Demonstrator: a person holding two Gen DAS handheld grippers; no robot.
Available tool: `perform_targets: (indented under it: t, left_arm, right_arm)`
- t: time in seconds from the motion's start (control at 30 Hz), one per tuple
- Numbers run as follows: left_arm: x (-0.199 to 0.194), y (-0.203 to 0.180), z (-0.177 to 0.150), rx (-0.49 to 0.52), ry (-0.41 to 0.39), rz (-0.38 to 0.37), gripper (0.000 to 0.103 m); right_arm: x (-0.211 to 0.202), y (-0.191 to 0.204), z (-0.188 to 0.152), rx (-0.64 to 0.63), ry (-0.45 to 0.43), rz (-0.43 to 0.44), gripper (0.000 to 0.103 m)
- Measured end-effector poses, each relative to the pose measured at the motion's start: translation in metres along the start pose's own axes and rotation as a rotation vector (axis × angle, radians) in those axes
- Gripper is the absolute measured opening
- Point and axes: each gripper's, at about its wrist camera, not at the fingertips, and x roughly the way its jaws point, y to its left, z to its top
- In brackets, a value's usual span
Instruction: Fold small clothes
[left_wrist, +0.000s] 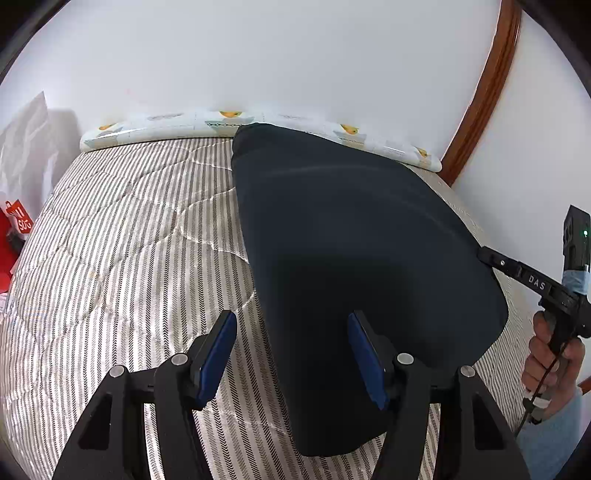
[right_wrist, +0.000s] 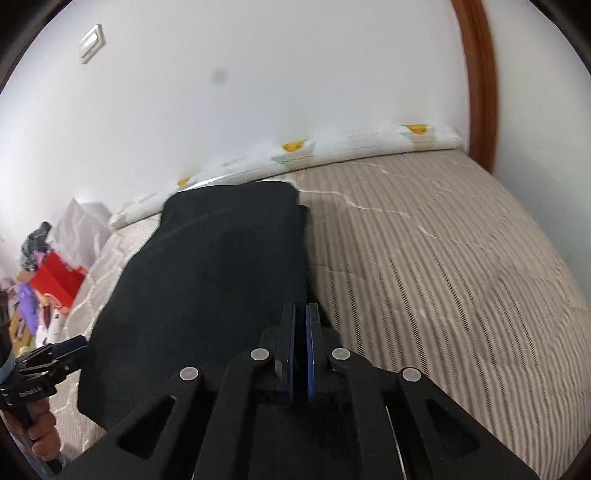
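A dark navy garment (left_wrist: 351, 251) lies flat and lengthwise on the striped bedspread (left_wrist: 129, 240), reaching back to the wall. My left gripper (left_wrist: 291, 332) is open and hovers at the garment's near left edge. One blue pad (left_wrist: 221, 347) is over the bedspread, the other over the cloth. My right gripper (right_wrist: 300, 325) is shut at the garment's (right_wrist: 207, 266) right edge, with the cloth edge pinched between its pads. In the left wrist view its tip (left_wrist: 487, 256) meets that same edge. A hand (left_wrist: 554, 365) holds it.
A long white cushion with orange prints (left_wrist: 229, 122) lines the white wall at the bed's far end. A brown wooden frame (left_wrist: 484, 92) rises at the right. Red bags and mixed clutter (right_wrist: 51, 280) sit past the bed's left side. Striped bedspread (right_wrist: 443, 258) lies bare to the right.
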Motion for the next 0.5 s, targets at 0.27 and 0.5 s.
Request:
perform_targets:
  t: [0.27,0.5]
  left_arm:
    - [-0.001,-0.007,-0.005,-0.003,0.001,-0.007,0.06]
    - [-0.011,-0.004,-0.016,-0.016,-0.001,0.025,0.06]
  right_arm:
    - [-0.002,0.003,-0.019,0.021,0.032,0.002,0.023]
    - [-0.004,0.001,-0.018,0.026,0.016,-0.053,0.003]
